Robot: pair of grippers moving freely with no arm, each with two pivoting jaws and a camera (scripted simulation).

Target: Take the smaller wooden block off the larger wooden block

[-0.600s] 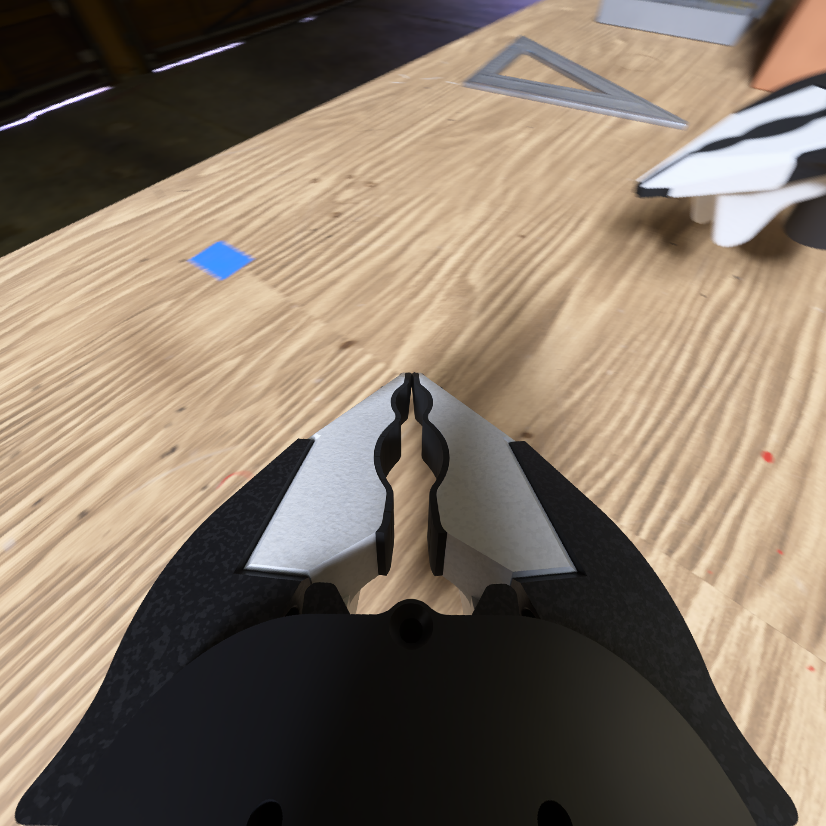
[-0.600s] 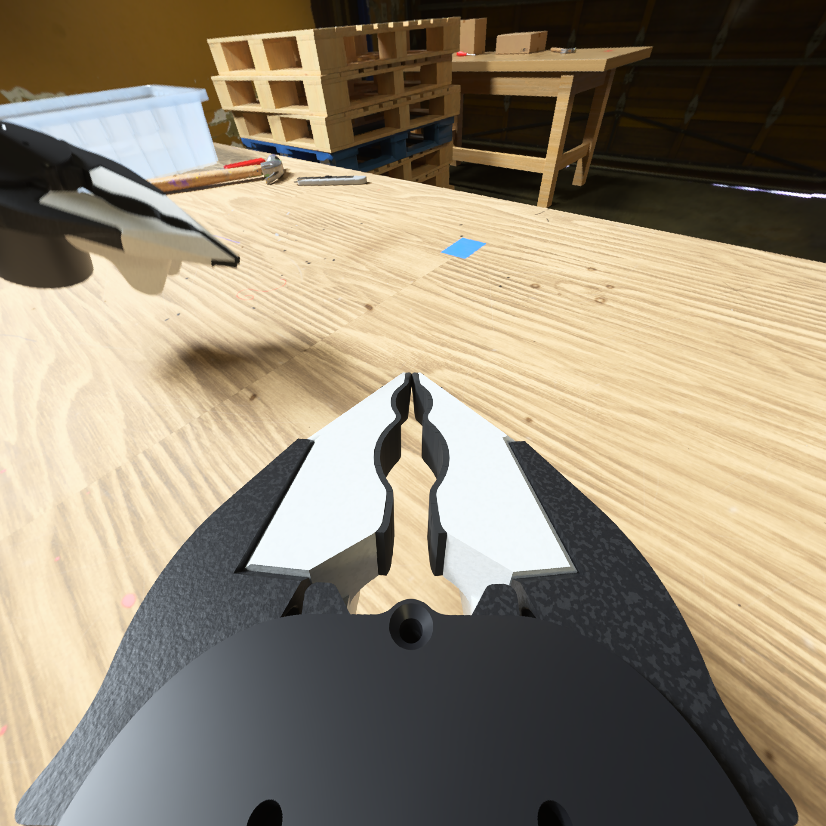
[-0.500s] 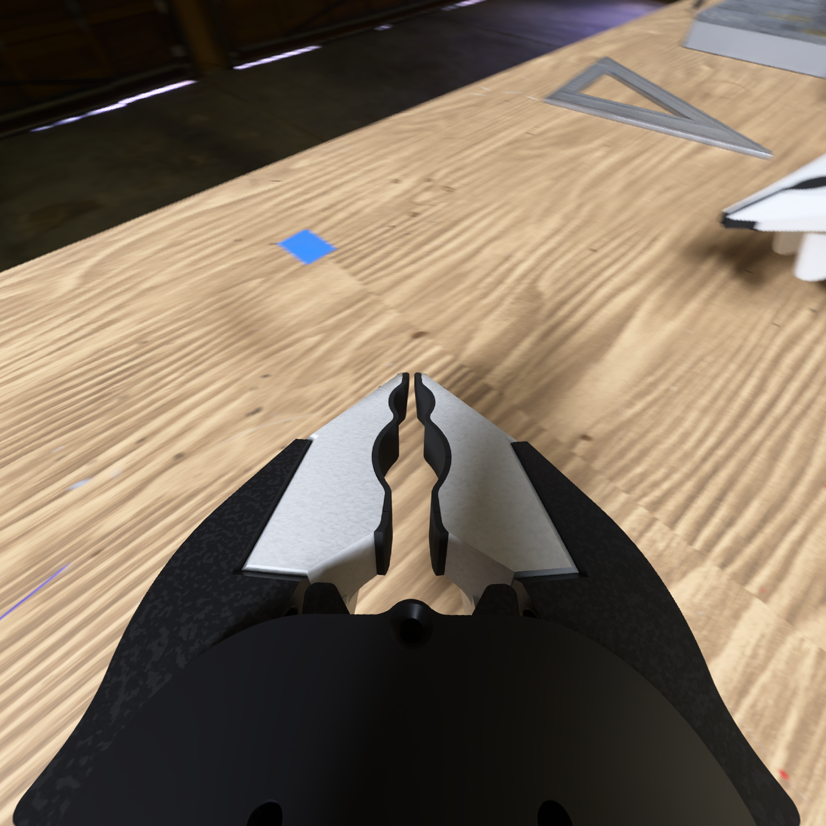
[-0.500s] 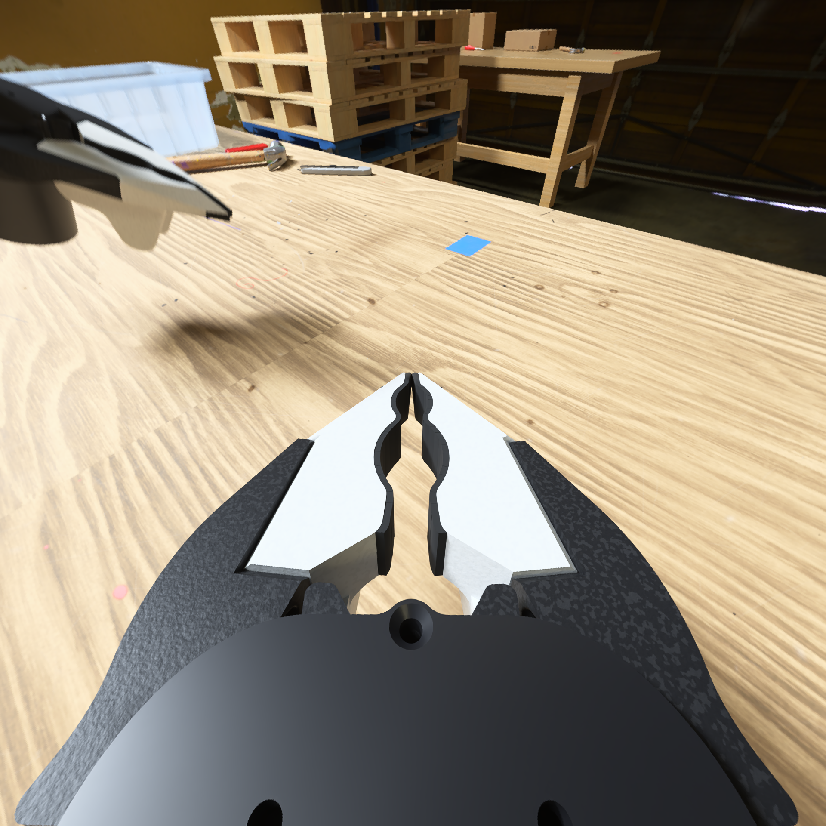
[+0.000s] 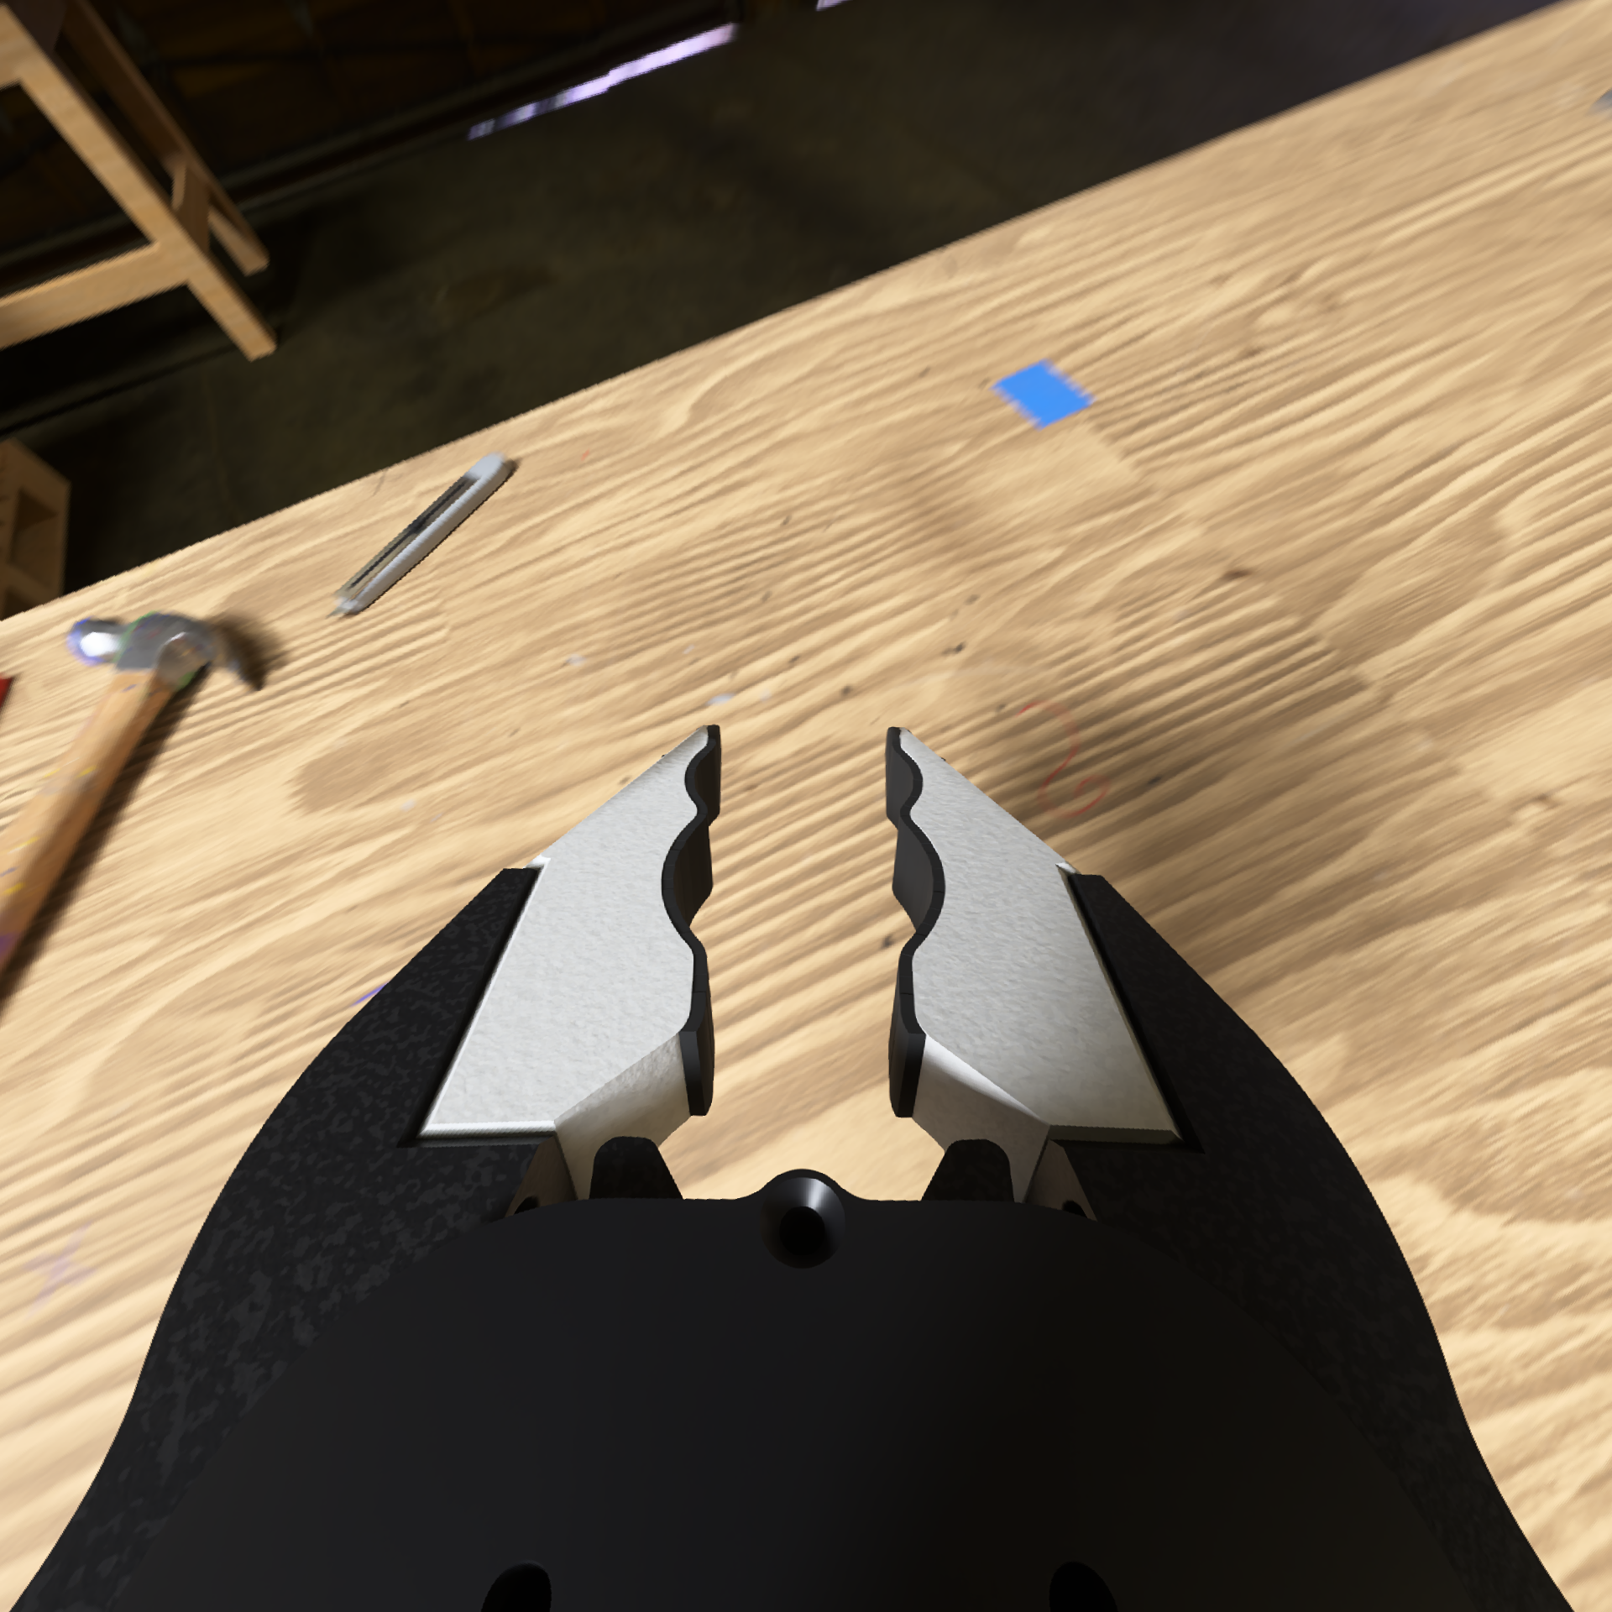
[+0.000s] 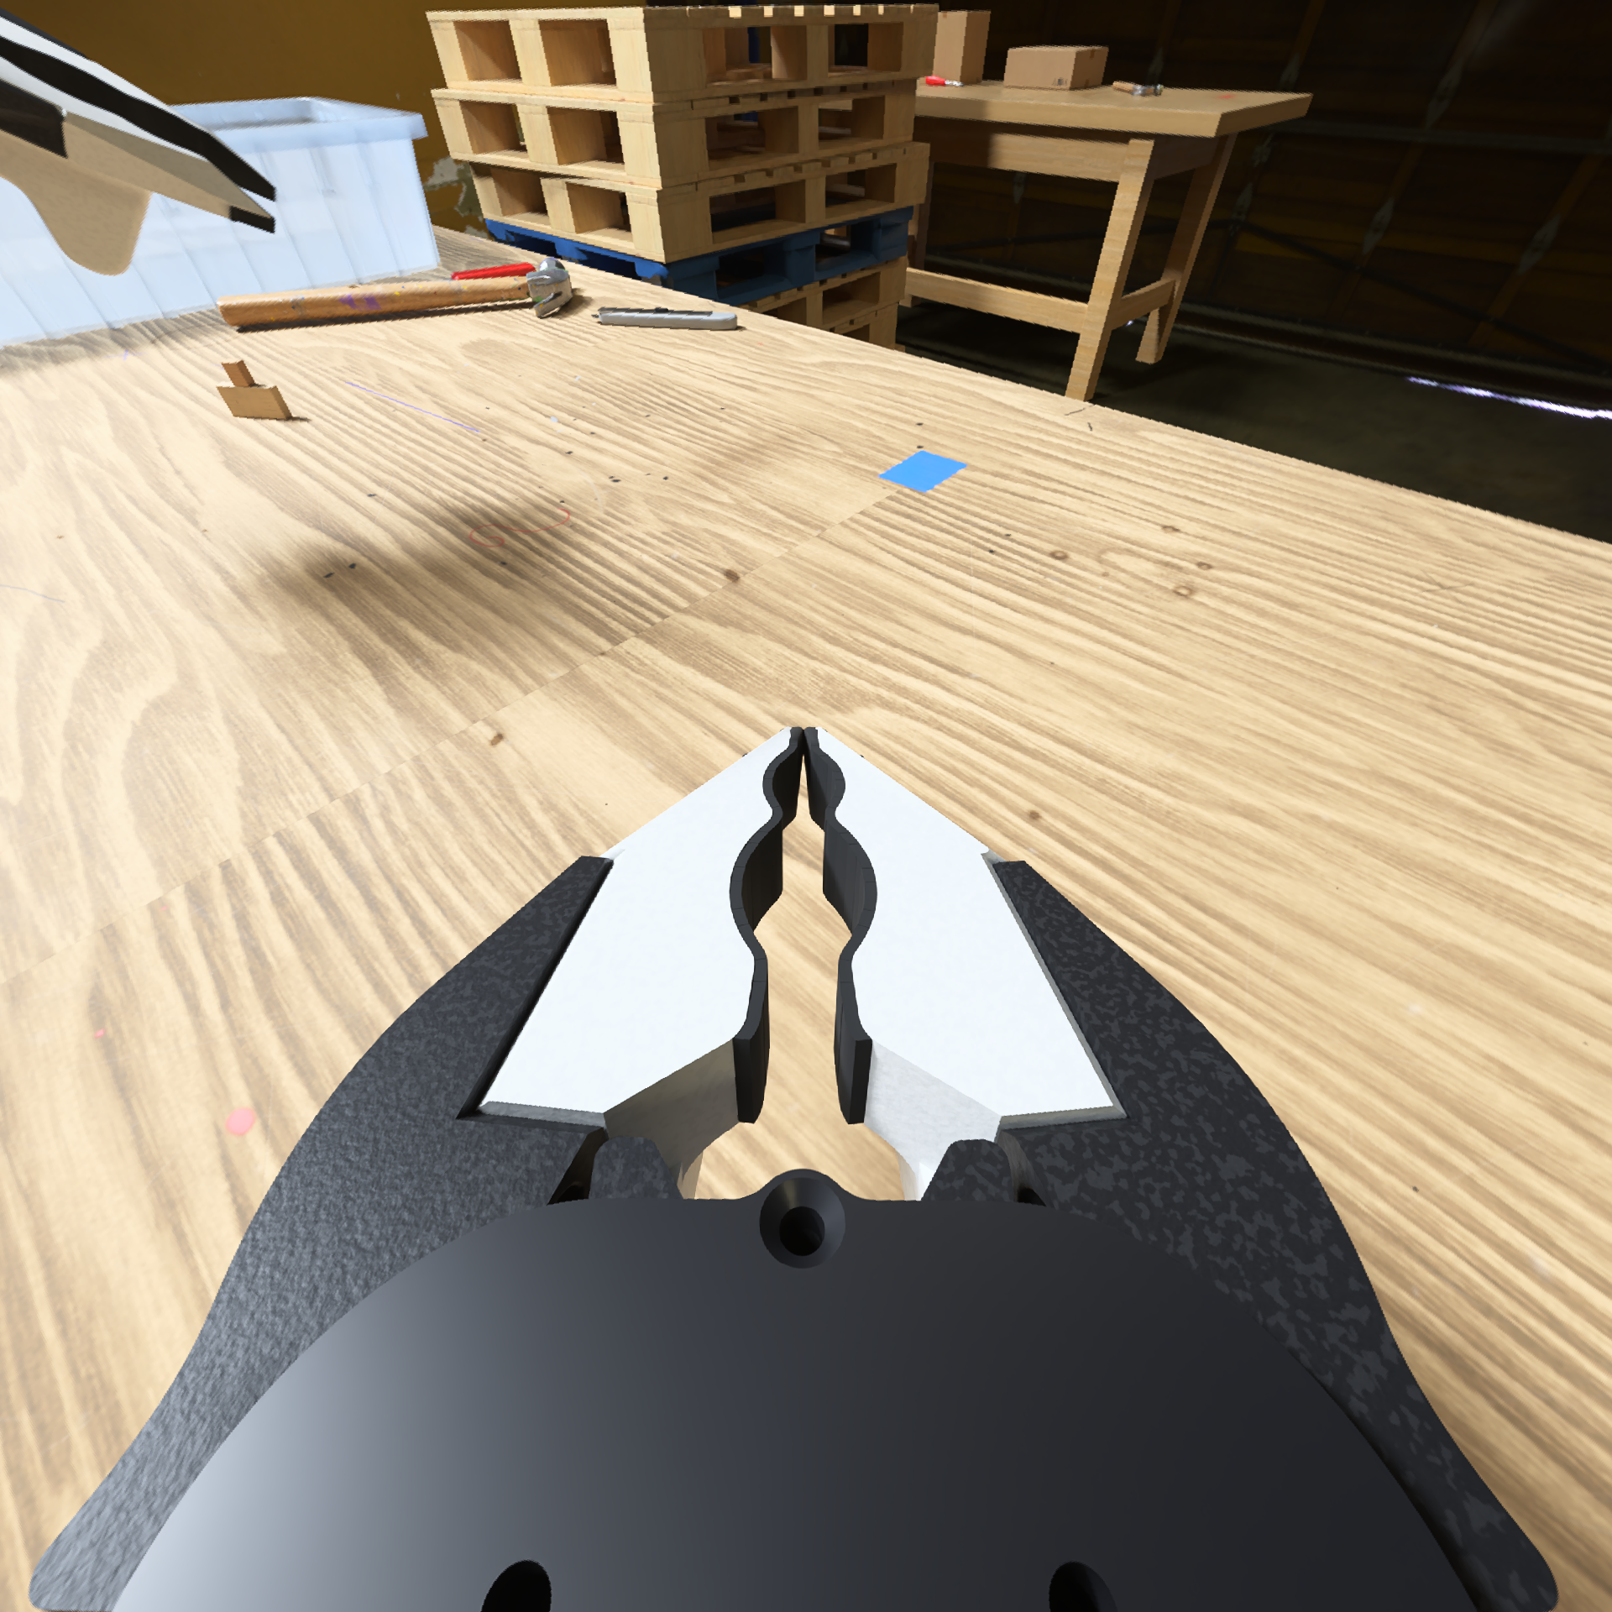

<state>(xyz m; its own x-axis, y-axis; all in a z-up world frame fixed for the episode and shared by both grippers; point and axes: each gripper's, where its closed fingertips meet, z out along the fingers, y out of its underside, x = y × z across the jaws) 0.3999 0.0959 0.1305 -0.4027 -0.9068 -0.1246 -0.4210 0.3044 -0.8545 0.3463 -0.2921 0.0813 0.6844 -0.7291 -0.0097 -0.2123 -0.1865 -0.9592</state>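
Left tongs point(image 5: 802, 741) spread wide above bare worktop point(image 5: 1221, 611), pinching nothing. Right tongs point(image 6: 801, 741) pressed together at the tips, empty, hovering over the same grain. Smaller wooden block point(image 6: 239, 373) perched tilted atop the larger wooden block point(image 6: 255, 402), far left in the right wrist view, well apart from both tongs. Beyond the blocks, a hammer point(image 6: 384, 297) and a grey utility knife point(image 6: 667, 318) near the worktop's far edge. Blue square point(image 6: 922, 471) flat on the wood, towards the far edge. Stacked pallets point(image 6: 680, 131) behind.
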